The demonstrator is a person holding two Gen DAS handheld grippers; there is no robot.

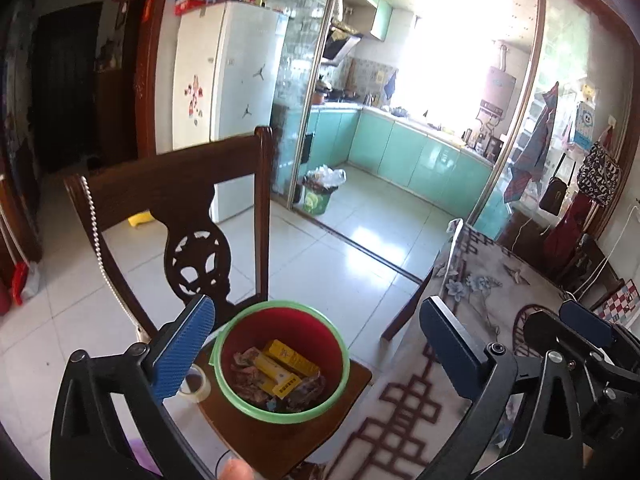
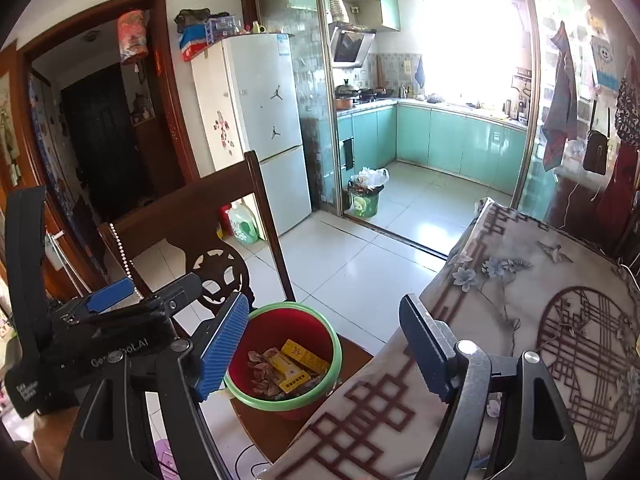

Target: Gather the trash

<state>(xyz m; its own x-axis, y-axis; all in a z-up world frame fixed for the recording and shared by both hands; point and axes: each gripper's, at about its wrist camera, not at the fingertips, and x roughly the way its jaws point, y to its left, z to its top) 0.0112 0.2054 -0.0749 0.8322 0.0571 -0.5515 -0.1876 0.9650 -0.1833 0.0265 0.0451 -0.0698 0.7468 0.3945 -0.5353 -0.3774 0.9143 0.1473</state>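
Observation:
A red bucket with a green rim (image 1: 280, 305) (image 2: 292, 307) stands on a dark wooden chair seat (image 1: 280, 440). Inside it lie yellow boxes (image 1: 282, 364) (image 2: 298, 360) and crumpled brownish wrappers (image 1: 246, 376). My left gripper (image 1: 316, 308) hangs open above the bucket, its blue pads wide apart with nothing between them. My right gripper (image 2: 324, 302) is open too and empty, just right of the bucket, by the table's edge. In the right wrist view the left gripper (image 2: 148, 288) shows at the left. One blue finger of the right one (image 1: 584, 322) shows in the left wrist view.
The carved chair back (image 1: 160, 184) rises behind the bucket. A roll of clear tape (image 1: 196, 384) lies on the seat. A table under a patterned cloth (image 1: 480, 280) (image 2: 540, 280) is to the right. A full green bin (image 1: 318, 196) stands on the kitchen floor, a white fridge (image 1: 236, 80) beyond.

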